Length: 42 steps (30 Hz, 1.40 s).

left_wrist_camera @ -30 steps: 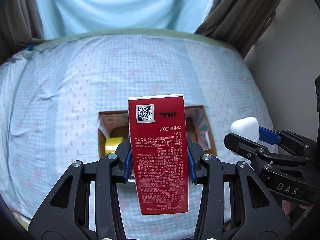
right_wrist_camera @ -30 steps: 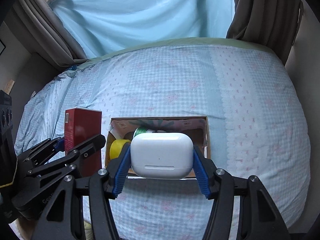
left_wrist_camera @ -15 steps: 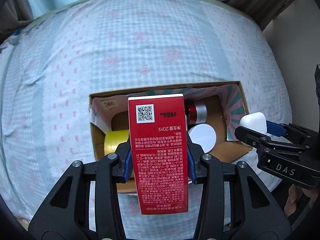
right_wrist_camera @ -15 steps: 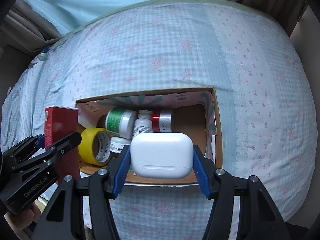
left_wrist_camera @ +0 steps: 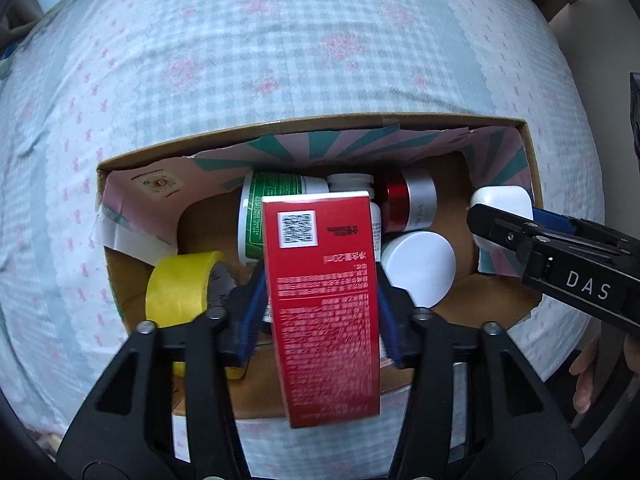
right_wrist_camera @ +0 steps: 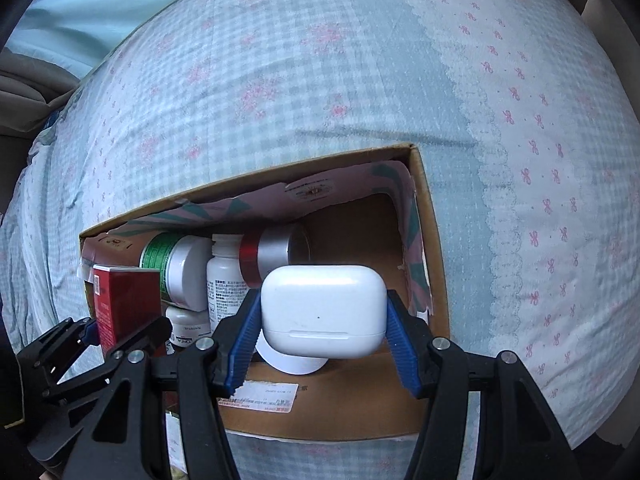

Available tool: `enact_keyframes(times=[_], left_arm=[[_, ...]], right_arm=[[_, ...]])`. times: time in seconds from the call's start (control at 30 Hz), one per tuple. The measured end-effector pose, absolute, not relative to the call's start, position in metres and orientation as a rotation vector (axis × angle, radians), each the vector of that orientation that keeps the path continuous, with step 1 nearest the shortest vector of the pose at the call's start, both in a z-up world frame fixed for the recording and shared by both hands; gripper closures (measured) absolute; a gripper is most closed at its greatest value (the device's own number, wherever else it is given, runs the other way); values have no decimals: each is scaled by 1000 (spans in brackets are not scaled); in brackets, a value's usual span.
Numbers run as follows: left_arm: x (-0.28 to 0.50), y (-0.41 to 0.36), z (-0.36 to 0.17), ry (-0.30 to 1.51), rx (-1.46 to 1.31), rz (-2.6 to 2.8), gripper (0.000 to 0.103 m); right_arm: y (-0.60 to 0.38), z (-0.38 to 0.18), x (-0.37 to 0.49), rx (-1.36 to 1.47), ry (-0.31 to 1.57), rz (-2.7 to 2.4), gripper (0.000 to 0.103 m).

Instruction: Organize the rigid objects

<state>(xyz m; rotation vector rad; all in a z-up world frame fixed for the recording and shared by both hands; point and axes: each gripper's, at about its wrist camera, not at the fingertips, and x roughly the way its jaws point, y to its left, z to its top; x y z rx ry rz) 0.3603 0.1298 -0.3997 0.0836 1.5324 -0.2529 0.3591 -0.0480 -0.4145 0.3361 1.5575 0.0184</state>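
The left tongs (left_wrist_camera: 320, 312) clench a red carton (left_wrist_camera: 324, 304); the right tongs (right_wrist_camera: 322, 334) clench a white earbud case (right_wrist_camera: 323, 310). Both have dropped from above the bed (right_wrist_camera: 320, 80) to hang just over the cardboard box (left_wrist_camera: 304, 130), so release looks near. Readable: "20ml" on the carton, "PROYA" on a jar (left_wrist_camera: 412, 206), "DAS" on the right tongs.

Bed: bedspread (right_wrist_camera: 360, 80) of blue-white check with pink flowers
Curtain: pale blue curtain (right_wrist_camera: 80, 0), upper left
Light: soft daylight
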Motion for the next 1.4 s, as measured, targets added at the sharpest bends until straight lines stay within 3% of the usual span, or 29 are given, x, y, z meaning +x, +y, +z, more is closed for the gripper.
enact_keyframes(times=[0.03,0.1,0.17,0.6,0.93,1.17,1.4], left_arm=[[359,128,-397,1517,99,-258,2],[357,126,-389,1481,139,-268,0],[354,127,-386,1471,178,-270,0],[331,141,-350,1414,127,-255,0],[291,155,-277,1313,105,-239,0],[256,172,-197,1171,57,-181,0],[190,170,-82,880,17,-121,0]], right_arm=[[-48,-415,359,332,1558,22,43],[-50,-413,359,318,1546,24,11],[-52,-409,357,345,1521,53,0],[-54,-382,336,351,1489,29,0],[-48,-310,304,323,1376,38,0],[-41,-234,271,243,1267,55,0],[-51,-133,222,183,1043,81,0]])
